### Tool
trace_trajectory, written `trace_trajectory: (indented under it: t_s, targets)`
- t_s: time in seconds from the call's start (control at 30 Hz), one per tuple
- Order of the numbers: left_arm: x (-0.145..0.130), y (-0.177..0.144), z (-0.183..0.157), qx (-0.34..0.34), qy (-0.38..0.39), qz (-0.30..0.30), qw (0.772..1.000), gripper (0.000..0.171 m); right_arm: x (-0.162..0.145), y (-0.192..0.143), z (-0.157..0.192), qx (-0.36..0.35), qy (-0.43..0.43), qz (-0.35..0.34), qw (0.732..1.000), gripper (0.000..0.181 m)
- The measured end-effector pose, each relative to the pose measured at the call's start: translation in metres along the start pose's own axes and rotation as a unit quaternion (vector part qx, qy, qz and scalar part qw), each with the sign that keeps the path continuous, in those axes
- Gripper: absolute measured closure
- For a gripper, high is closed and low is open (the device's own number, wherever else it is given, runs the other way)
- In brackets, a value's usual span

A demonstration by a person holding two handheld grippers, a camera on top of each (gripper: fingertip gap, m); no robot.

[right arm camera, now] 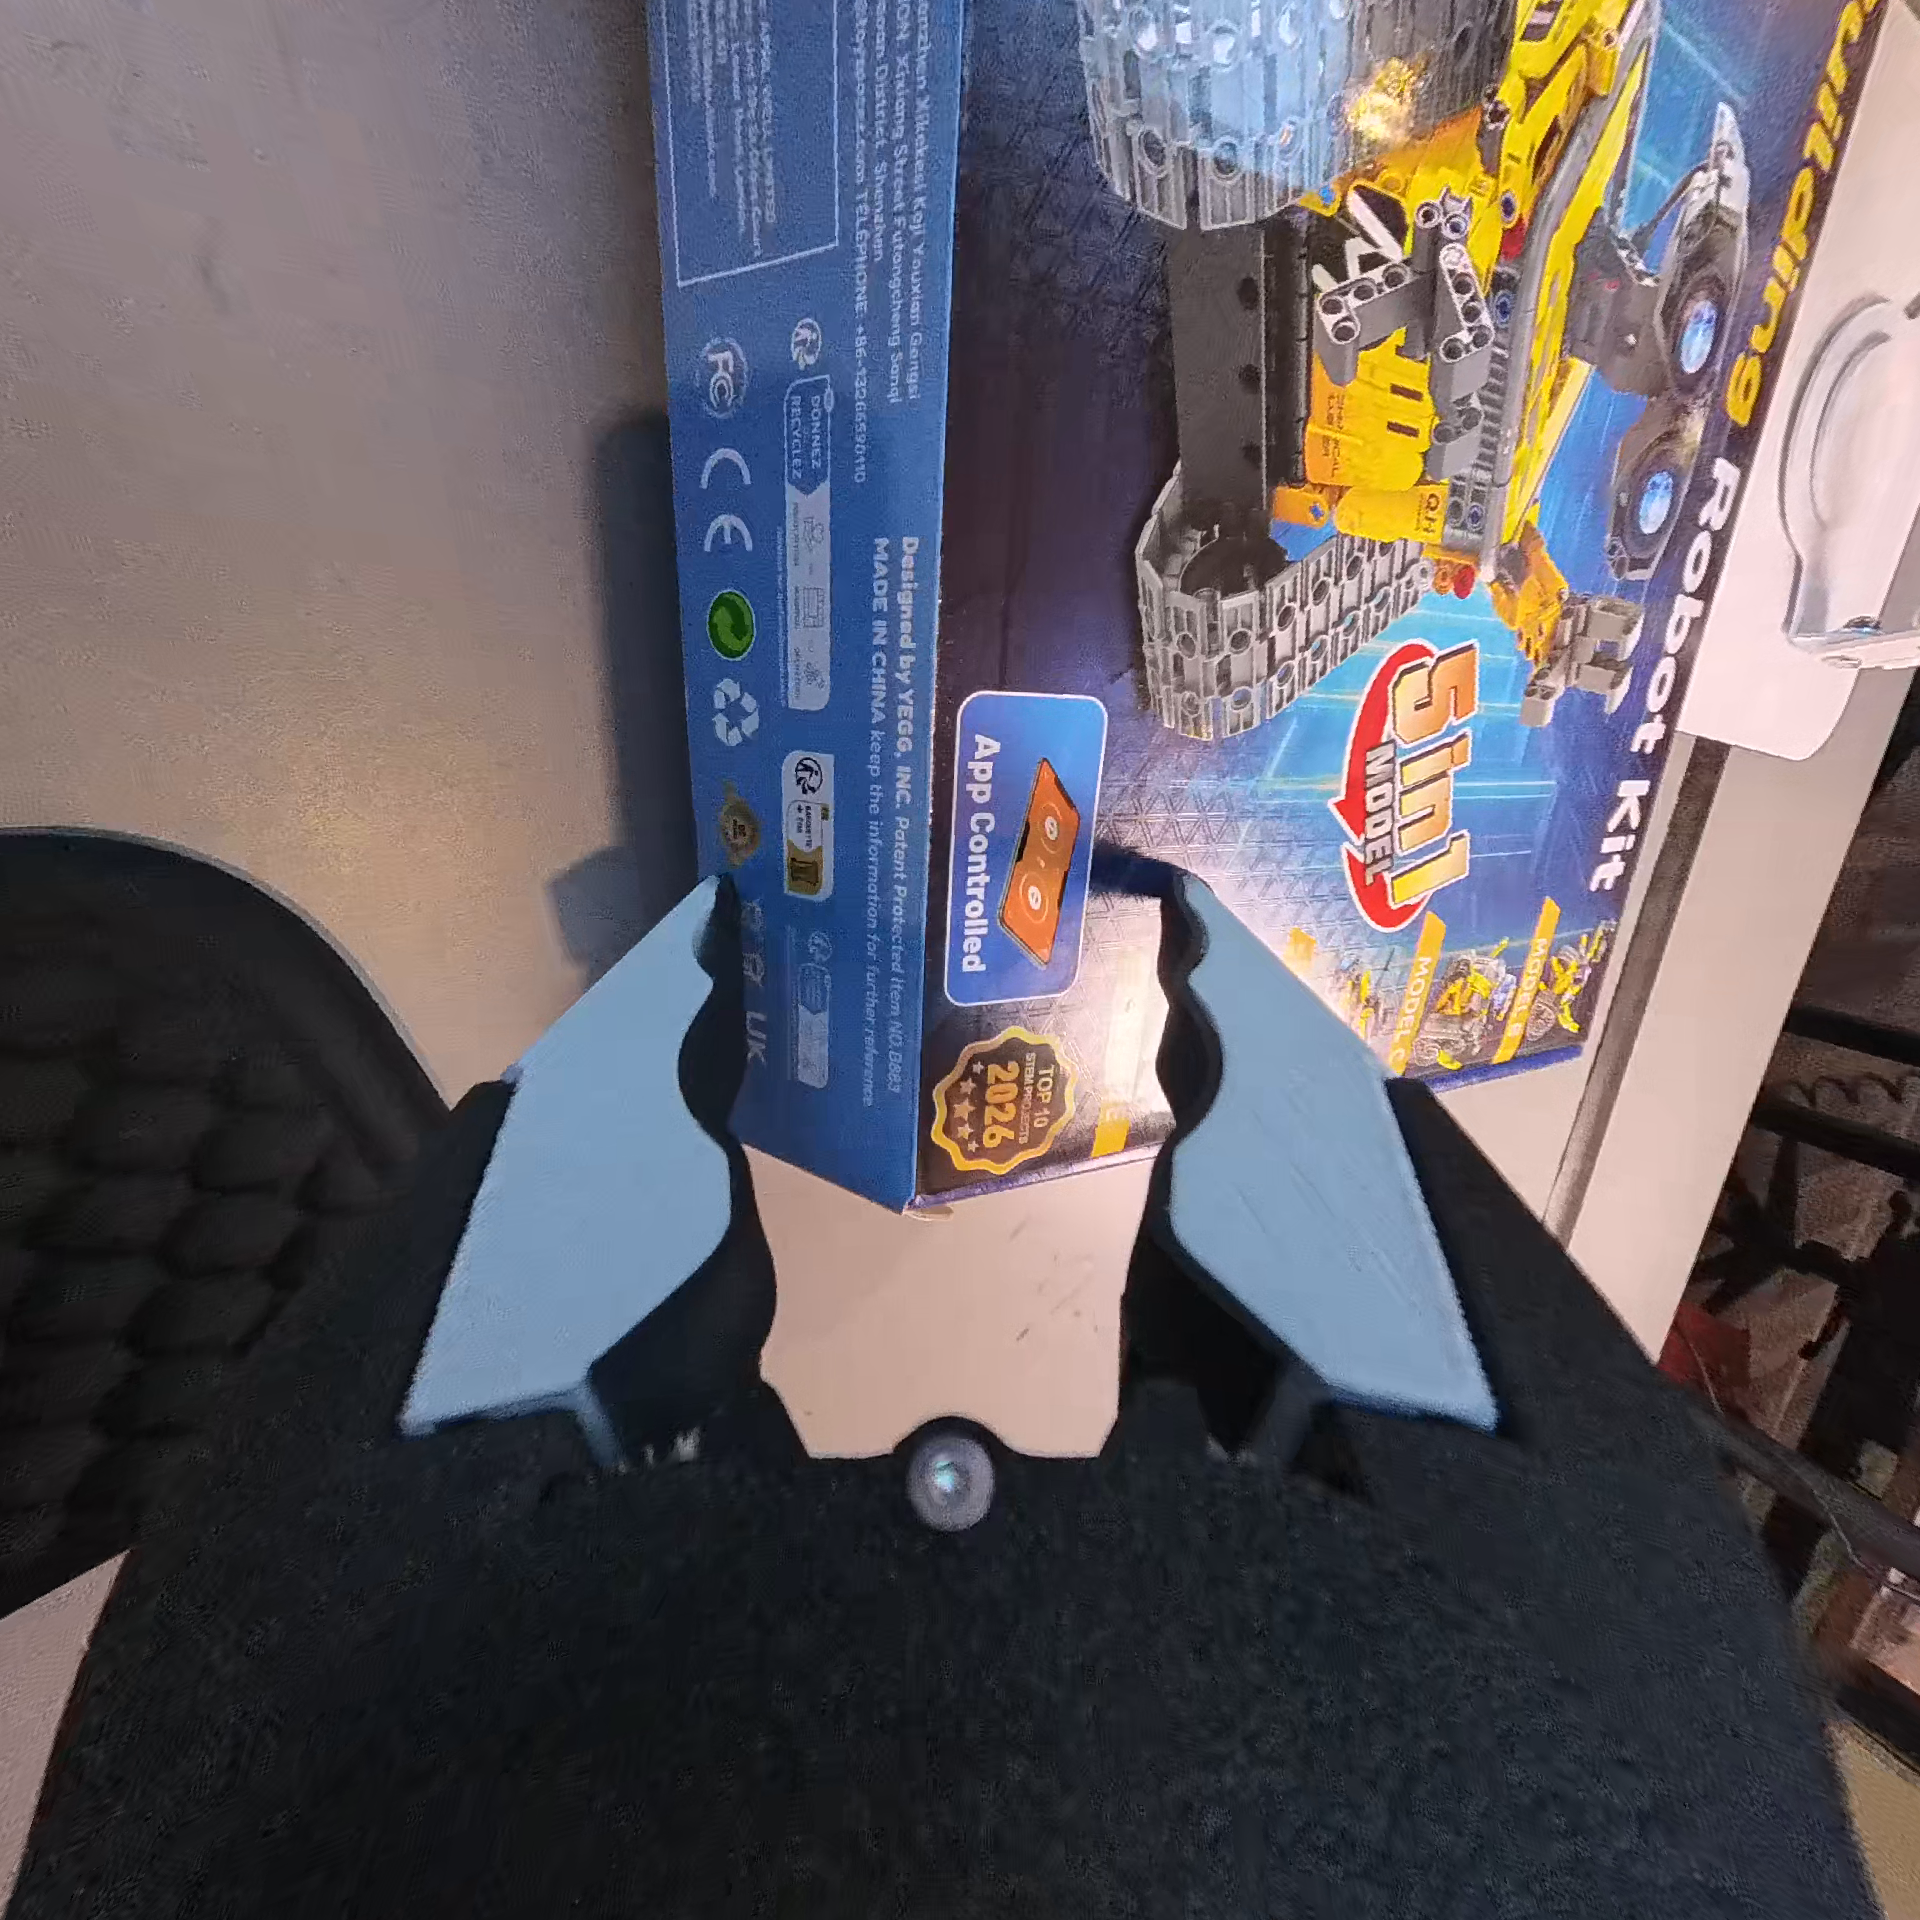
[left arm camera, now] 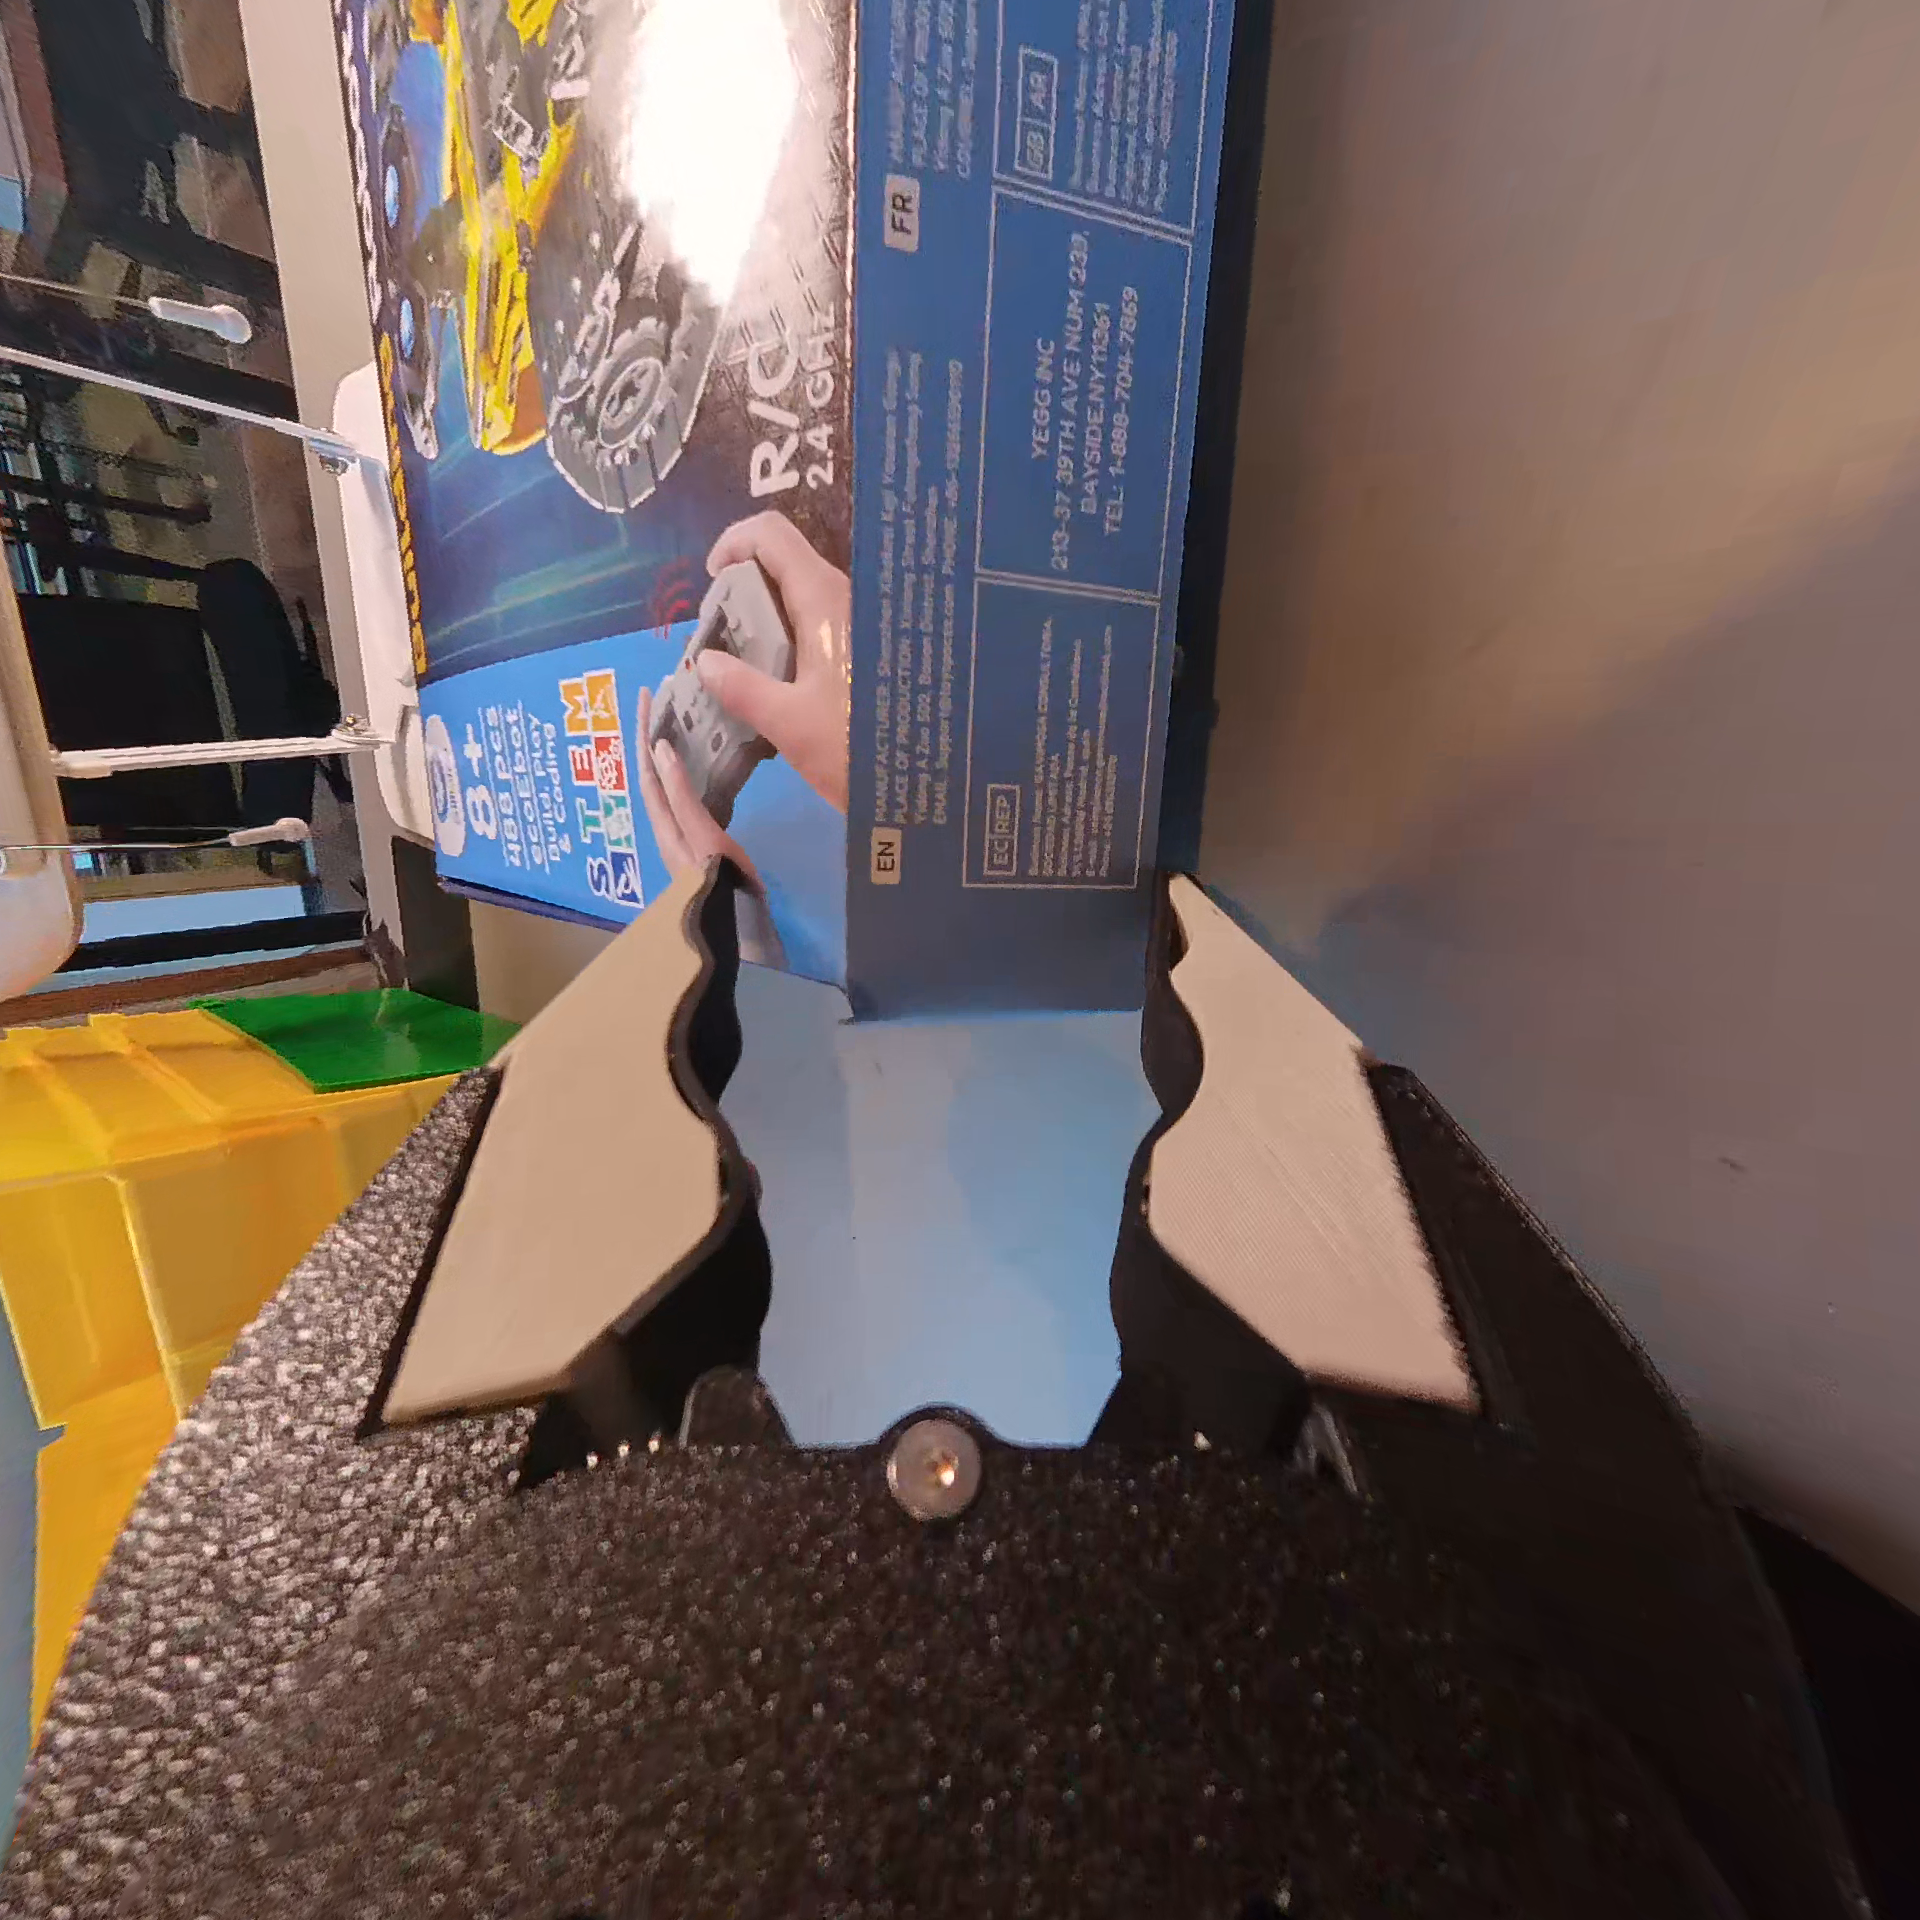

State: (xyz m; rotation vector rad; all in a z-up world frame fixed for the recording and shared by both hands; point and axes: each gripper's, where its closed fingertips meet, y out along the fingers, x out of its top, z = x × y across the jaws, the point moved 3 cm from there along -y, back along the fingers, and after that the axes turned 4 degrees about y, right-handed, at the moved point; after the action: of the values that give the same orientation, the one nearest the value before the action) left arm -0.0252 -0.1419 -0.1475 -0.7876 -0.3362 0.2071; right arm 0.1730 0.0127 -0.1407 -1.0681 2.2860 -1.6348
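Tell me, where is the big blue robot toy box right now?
The blue toy box sits between both grippers: its far end lies between the left gripper's fingers, its near corner between the right gripper's, beside the beige wall.

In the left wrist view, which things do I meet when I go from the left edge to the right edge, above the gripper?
Yellow bin → green lid → white post → blue toy box, its end between the fingertips of the left gripper → pale wall.
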Motion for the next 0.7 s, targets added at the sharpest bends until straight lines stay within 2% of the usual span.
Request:
trace_trajectory:
  t_s: [0.2,0.53,0.7]
  targets:
    - [-0.003,0.007,-0.006,0.0,0.026,0.018,1.0,0.094,0.006,-0.012,-0.005,-0.012,0.009,-0.007,1.0,0.099]
    - [-0.002,0.007,-0.004,0.025,0.045,0.015,0.999,0.097,0.006,0.005,-0.001,-0.027,-0.004,-0.005,1.0,0.101]
    - [-0.002,0.004,-0.002,0.016,0.026,-0.016,0.999,0.095,0.008,0.001,-0.003,-0.048,0.012,-0.033,0.998,0.098]
